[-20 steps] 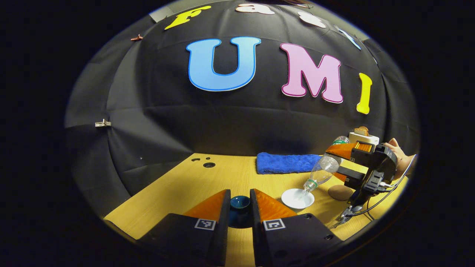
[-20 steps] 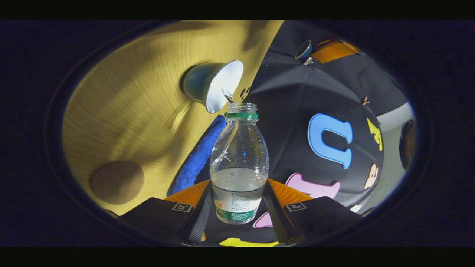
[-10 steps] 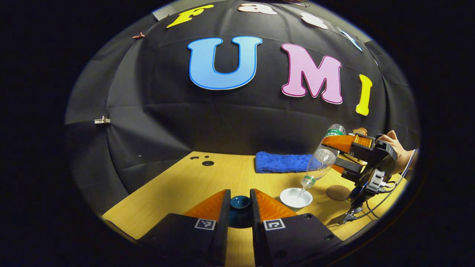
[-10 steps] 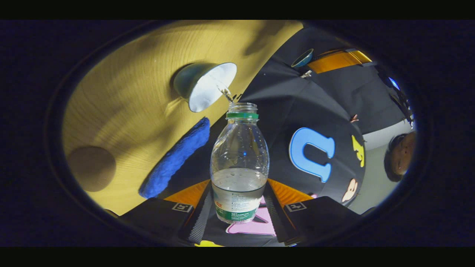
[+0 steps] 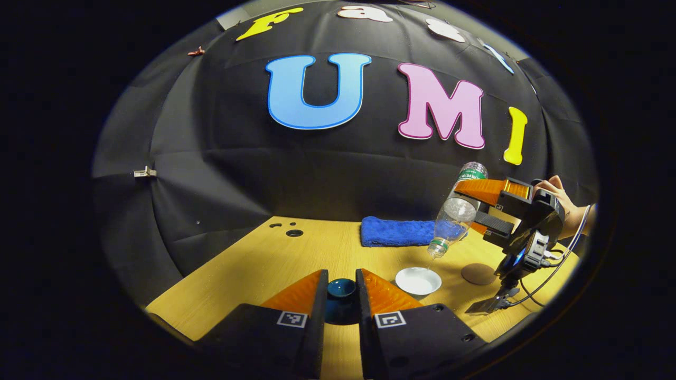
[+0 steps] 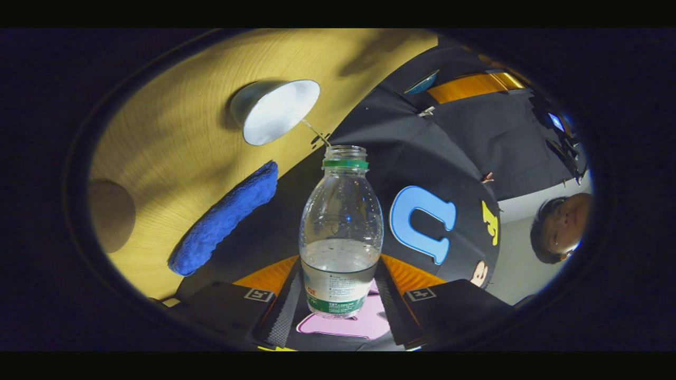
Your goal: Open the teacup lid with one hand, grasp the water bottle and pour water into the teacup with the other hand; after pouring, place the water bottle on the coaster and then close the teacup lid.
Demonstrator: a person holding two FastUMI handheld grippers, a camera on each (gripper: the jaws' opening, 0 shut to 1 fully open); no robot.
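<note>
Pouring: right tool grips bottle over teacup (left tool clamps lid).

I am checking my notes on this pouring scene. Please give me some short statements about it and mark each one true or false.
1. The right gripper holds the water bottle. True.
2. The bottle stands on the coaster. False: it is tilted in the air above the teacup.
3. The left gripper holds the teacup lid. True.
4. The blue towel covers the teacup. False: it lies behind it.
</note>
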